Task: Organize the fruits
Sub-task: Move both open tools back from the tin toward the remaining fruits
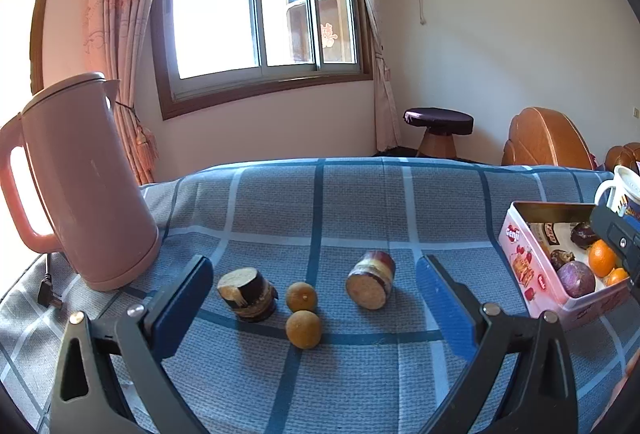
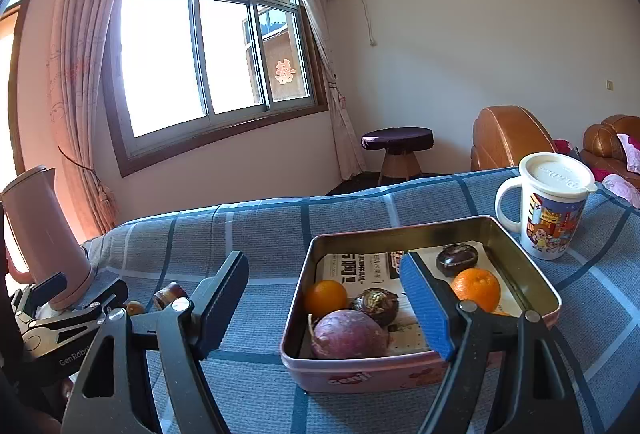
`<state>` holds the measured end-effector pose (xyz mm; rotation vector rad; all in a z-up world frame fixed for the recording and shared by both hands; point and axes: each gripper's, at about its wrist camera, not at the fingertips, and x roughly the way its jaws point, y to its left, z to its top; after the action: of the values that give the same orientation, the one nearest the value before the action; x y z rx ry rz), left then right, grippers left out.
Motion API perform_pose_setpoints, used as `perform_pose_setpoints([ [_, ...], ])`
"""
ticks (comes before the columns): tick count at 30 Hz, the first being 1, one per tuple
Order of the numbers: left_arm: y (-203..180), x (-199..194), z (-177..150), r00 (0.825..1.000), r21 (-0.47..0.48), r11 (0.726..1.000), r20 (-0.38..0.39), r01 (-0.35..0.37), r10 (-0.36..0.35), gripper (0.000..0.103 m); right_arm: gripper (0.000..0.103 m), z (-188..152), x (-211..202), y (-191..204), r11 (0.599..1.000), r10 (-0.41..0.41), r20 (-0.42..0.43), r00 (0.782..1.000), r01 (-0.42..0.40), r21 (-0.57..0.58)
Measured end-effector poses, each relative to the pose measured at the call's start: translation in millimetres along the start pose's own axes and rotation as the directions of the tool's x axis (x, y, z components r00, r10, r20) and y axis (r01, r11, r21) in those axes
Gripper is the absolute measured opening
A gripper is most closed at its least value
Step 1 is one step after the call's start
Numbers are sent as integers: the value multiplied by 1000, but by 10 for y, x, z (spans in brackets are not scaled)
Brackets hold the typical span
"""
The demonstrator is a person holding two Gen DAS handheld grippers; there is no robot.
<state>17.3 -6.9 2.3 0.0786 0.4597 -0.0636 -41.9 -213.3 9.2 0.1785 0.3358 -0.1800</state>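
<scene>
Lying between open left hand-held gripper (image 1: 316, 298) fingers | small fruits (image 1: 303, 314) | untouched

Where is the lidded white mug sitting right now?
In the right wrist view the mug stands upright on the blue checked cloth, at the far right, just beyond the far right corner of the pink tin.
</scene>
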Motion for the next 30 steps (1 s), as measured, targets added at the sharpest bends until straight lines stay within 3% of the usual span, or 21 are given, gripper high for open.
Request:
perform_pose_setpoints([
  [16, 505, 135, -5, 999, -82, 996, -35, -15, 12, 103, 79, -81, 150, 615, 999, 48, -22, 999, -49, -20],
  [25, 785, 209, -16, 998, -94, 994, -44, -48, 44, 103, 79, -119, 222, 844, 997, 64, -46, 997, -66, -46],
  [30, 986, 352, -16, 991, -95, 991, -98, -96, 87, 103, 79, -132, 302, 957, 995, 76, -83, 994, -81, -57],
])
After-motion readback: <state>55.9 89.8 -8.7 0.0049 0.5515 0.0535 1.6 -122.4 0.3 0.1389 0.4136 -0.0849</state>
